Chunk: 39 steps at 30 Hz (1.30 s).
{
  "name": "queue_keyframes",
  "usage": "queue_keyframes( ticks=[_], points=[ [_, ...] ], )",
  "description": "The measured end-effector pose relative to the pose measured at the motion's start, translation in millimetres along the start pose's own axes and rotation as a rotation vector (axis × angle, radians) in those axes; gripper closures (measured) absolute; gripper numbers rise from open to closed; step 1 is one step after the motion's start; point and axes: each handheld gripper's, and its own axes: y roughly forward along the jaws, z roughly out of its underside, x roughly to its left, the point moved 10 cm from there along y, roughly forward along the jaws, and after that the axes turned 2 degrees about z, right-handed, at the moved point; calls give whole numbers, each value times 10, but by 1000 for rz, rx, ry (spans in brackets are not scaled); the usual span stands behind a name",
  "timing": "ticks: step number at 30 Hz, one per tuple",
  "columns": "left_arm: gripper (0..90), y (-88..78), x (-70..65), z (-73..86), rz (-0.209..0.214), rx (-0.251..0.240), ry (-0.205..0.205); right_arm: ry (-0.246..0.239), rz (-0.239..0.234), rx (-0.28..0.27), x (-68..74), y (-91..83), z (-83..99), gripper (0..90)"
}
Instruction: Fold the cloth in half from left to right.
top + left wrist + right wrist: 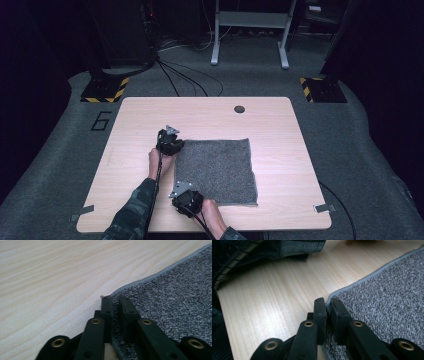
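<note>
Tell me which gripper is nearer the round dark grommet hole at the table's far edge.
Left. The left gripper pinches the grey mat's far-left corner, closer to the grommet hole; the right gripper pinches the near-left corner.

A square grey speckled cloth point(216, 170) with a stitched pale hem lies flat on the wood. Its near left corner is pinched between my right jaws, its far left corner between my left jaws, and the rest spreads away beyond my jaws.

cloth point(216, 170): speckled grey, lighter hem | table point(150, 115): pale wood grain | sleeve point(131, 215): camouflage | fingers point(108, 312): black
</note>
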Motion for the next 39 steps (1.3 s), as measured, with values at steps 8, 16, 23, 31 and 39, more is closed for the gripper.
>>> queue_keyframes(
  ticks=[8,16,23,31,39],
  points=[
    [877,-3,2,-31,18,2,-27,29,-20,-31,-25,-65,13,859],
    [878,-44,-57,-149,37,-4,-20,110,-34,-129,-140,-353,14,860],
    [880,-99,-80,-289,35,-9,7,133,-19,-190,-226,-556,-40,863],
    [881,-201,6,-395,13,-23,15,106,-19,-227,-163,-610,-200,863],
    [881,-314,111,-499,-16,-35,23,83,-15,-271,-123,-670,-397,867]
  ],
)
